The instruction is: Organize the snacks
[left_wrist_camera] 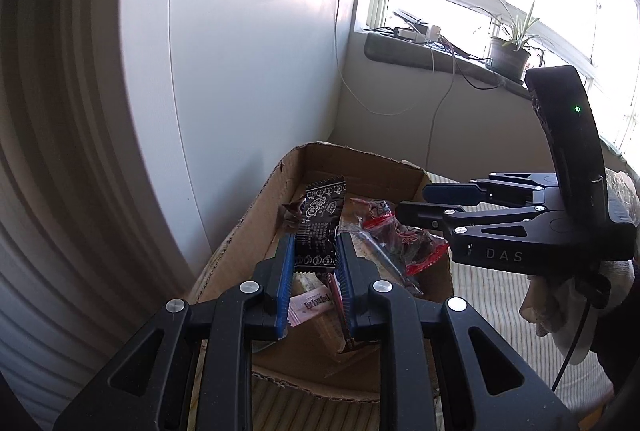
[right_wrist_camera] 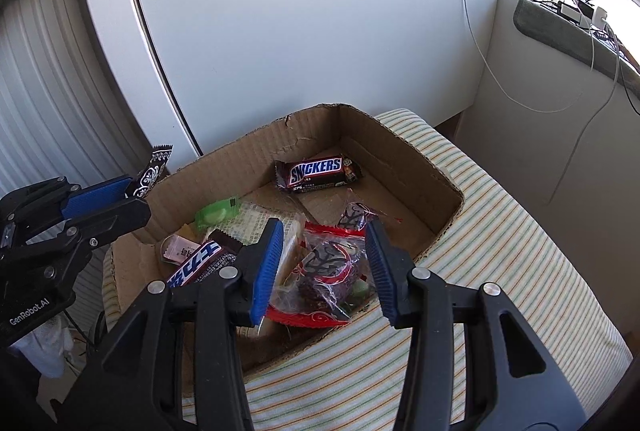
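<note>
Standing over a cardboard box point(right_wrist_camera: 404, 155) that rests on a striped cloth surface point(right_wrist_camera: 500, 251), two hand-held grippers work above the snacks. The left gripper point(left_wrist_camera: 314, 251) has its blue pads pressed in on a black wrapper with white print point(left_wrist_camera: 318, 227), pinching it near the bottom edge so the packet stands upright above the box's left wall. From the right wrist view the same packet pokes up past that gripper's fingers, outside the box's left edge.

The right gripper point(right_wrist_camera: 326, 263) hangs over the near right corner of the box with its jaws spread. A clear bag with red trim point(right_wrist_camera: 320, 279), holding a dark round cake, lies between the pads, but I cannot see either pad pressing on it.

Inside the box, a Snickers bar point(right_wrist_camera: 318, 173) lies flat towards the far wall. A green sweet point(right_wrist_camera: 216, 213) sits near the left wall, and just in front of it lie a small pink wrapper point(right_wrist_camera: 180, 249) and a second bar with blue lettering point(right_wrist_camera: 196, 265) at the near left corner. A pale printed packet point(right_wrist_camera: 260, 219) lies under them in the middle.

Behind the box a white panel point(right_wrist_camera: 300, 11) rises, and on the windowsill to the right stands a potted plant point(left_wrist_camera: 512, 51) among loose cables.
</note>
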